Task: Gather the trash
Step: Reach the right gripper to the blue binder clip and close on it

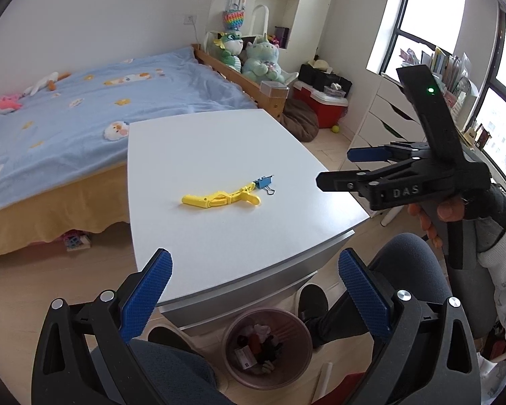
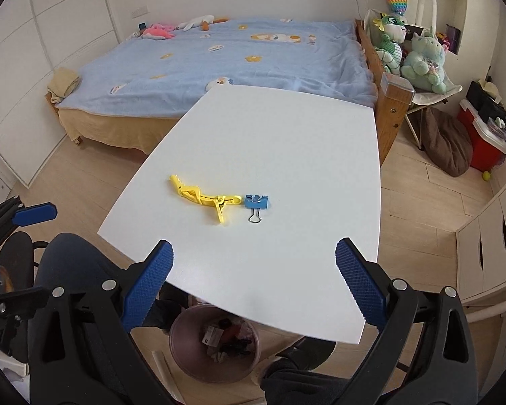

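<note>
A yellow plastic clip [image 1: 219, 199] [image 2: 204, 197] lies on the white table [image 1: 219, 141] [image 2: 270, 135], and a blue binder clip [image 1: 263, 182] [image 2: 257, 202] touches its end. A pink-brown trash bin [image 1: 229, 337] [image 2: 178, 334] stands on the floor under the table's near edge, with scraps inside. My left gripper [image 1: 254, 256] hangs open and empty over that near edge, above the bin. My right gripper [image 2: 253, 246] [image 1: 335, 167] is open too, nothing between its blue pads, held above the table's near right side. The left gripper [image 2: 50, 253] shows at the left of the right wrist view.
The person's knees [image 1: 404, 263] and shoes flank the bin. A bed with a blue blanket [image 2: 236, 57] stands behind the table. Plush toys [image 2: 421, 57], a brown beanbag [image 2: 448, 148], a red cooler [image 2: 482, 145] and white drawers [image 1: 384, 118] fill the right side.
</note>
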